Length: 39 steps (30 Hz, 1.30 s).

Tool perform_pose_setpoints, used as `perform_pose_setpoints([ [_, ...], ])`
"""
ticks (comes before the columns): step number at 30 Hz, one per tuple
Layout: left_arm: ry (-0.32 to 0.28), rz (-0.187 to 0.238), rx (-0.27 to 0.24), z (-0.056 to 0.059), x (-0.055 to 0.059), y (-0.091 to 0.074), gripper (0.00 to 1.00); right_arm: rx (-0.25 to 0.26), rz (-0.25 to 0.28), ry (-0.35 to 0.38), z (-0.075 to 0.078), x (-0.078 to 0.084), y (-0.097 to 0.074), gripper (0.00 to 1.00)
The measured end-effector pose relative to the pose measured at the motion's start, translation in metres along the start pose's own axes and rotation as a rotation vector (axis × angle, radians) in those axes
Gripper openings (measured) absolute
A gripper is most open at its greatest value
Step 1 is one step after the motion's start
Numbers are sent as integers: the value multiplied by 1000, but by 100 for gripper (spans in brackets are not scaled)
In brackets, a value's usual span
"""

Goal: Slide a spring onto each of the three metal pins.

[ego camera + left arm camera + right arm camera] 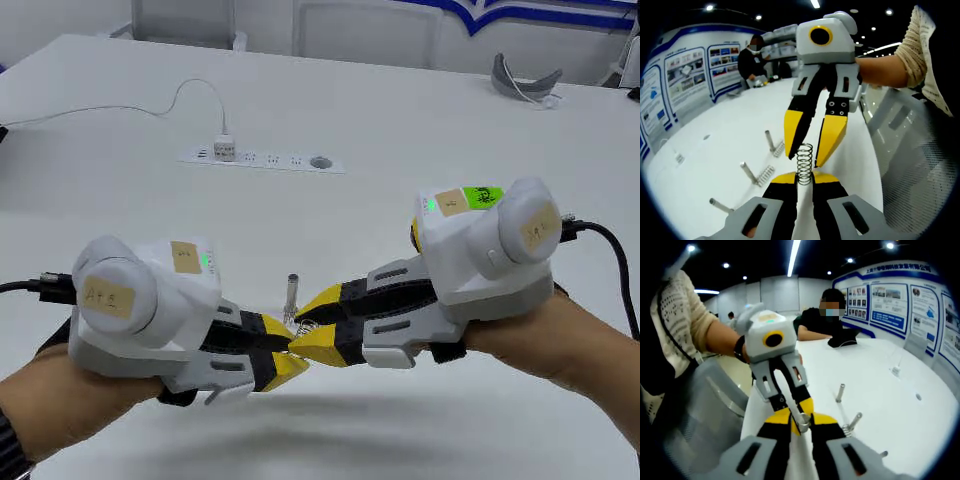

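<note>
**Since no pin has a spring on it yet, I'd call this step one**

My left gripper (804, 179) is clamped on the bottom of a spring (804, 167), held up near the three pins (770, 140). My right gripper (806, 159) straddles the top, but I can't tell if it's actually pinching. Two more springs (765, 175) lie on the table (300, 120) beside the pins. Next bit, I reckon: line the open end over a pin and lower it straight.

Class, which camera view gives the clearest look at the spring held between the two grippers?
The left gripper view: the spring shows nearly full length, coils distinct, between both grippers' jaws. The head view shows a few coils behind yellow jaw tips. The right gripper view shows just a metallic glint.
</note>
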<state>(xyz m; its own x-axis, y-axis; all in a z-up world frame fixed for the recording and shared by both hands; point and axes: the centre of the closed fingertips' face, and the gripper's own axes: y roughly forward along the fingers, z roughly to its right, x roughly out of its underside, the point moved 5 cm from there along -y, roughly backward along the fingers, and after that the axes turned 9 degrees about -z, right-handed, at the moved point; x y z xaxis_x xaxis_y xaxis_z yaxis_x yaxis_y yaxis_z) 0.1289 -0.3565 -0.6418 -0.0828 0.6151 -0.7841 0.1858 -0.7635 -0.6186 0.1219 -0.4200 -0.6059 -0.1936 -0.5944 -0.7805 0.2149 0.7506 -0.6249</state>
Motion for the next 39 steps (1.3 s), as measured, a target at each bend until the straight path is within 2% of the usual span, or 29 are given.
perform_pose_setpoints([
  [5, -36, 23, -6, -3, 1, -2, 9, 17, 4, 4, 3, 0, -1, 15],
  [13, -60, 34, -15, -5, 1, -3, 10, 23, 27, 18, 6, -4, 4, 12],
  [18, -56, 26, -35, -8, 3, -3, 10, 32, 28, 21, 8, -6, 8, 12],
  [25, -72, 45, -70, -13, 4, -5, 11, 47, 35, 39, 13, -9, 9, 12],
  [33, -108, 48, -86, -13, 12, -8, 18, 47, 34, 47, 15, -10, 13, 12],
  [39, -150, 54, -120, -16, 21, -15, 24, 54, 39, 49, 19, -14, 14, 12],
])
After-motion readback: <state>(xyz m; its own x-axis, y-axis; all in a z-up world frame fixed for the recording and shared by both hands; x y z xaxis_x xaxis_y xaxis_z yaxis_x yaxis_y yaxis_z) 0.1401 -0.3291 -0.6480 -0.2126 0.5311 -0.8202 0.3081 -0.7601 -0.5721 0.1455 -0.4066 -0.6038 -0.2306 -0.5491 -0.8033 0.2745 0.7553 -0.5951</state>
